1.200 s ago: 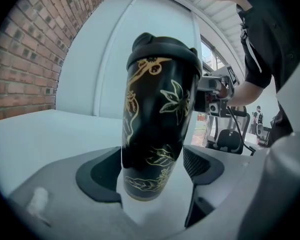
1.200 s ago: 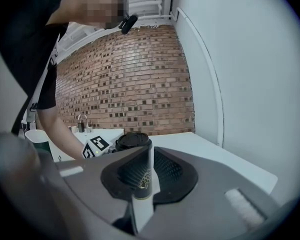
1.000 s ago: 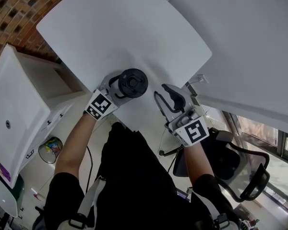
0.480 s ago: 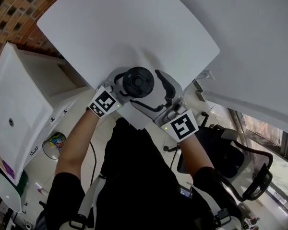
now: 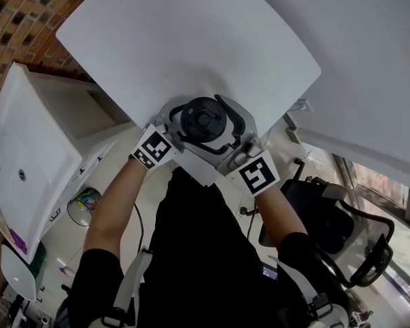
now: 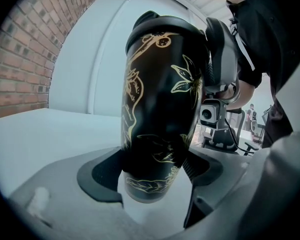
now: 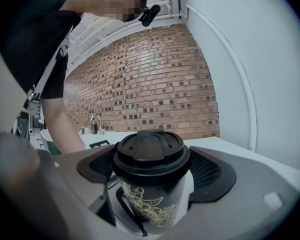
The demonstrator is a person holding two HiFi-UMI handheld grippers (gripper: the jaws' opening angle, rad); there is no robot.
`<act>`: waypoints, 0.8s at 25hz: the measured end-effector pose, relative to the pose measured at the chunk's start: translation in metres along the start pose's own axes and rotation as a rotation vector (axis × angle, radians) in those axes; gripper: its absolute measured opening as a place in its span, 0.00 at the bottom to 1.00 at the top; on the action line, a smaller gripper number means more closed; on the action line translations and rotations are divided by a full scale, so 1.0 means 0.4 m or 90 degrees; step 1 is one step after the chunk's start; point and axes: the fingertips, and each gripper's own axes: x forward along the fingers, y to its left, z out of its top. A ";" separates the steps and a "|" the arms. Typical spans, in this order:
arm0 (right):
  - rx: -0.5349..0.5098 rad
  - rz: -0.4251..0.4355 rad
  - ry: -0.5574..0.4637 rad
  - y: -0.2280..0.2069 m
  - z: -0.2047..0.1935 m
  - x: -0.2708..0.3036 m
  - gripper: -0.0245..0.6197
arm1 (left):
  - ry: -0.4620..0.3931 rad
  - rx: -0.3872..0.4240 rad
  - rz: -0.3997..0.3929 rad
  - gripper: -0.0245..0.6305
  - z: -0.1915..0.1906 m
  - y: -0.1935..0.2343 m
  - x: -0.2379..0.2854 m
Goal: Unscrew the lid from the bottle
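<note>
Bottle [image 6: 160, 109]: black with a gold flower print, upright; it is the reference for every place noted here. The lid [image 7: 151, 151], black with a raised rim, sits on top of the bottle and looks seated all round as far as the right gripper view shows. Your left gripper [image 6: 154, 174] is clamped on the bottle's lower body, one pad pressed to each side just above the base. The white table [image 5: 191, 39] lies under the bottle, with its near corner just on your side of it. No view tells whether the base rests on the table or hangs just clear. Your right gripper [image 7: 152, 170] faces the bottle from the side opposite the left one, level with the lid. Its jaws have just been opening and stand wide, with the lid between them. The pads flank the rim closely but no squeeze on it shows, so note it as not gripping. In the head view both marker cubes sit on your side of the bottle, the left cube [image 5: 154, 149] to its left and the right cube [image 5: 258, 174] to its right. Your forearms run back from them toward your body. Beyond the bottle, seen from the right gripper, is a brick wall [image 7: 140, 84]. A black chair [image 5: 311, 207] stands well to the bottle's right, off the table, and a white cabinet [image 5: 34, 149] well to its left.
</note>
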 end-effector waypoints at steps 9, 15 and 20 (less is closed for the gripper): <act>-0.033 0.237 0.037 0.022 -0.009 -0.013 0.74 | -0.005 0.013 0.009 0.61 -0.002 -0.003 0.004; -0.109 0.359 0.081 0.037 -0.017 -0.015 0.74 | -0.006 0.014 0.012 0.61 -0.003 -0.002 -0.001; -0.097 0.360 0.093 0.039 -0.020 -0.018 0.74 | -0.001 0.012 0.010 0.61 -0.002 -0.001 0.000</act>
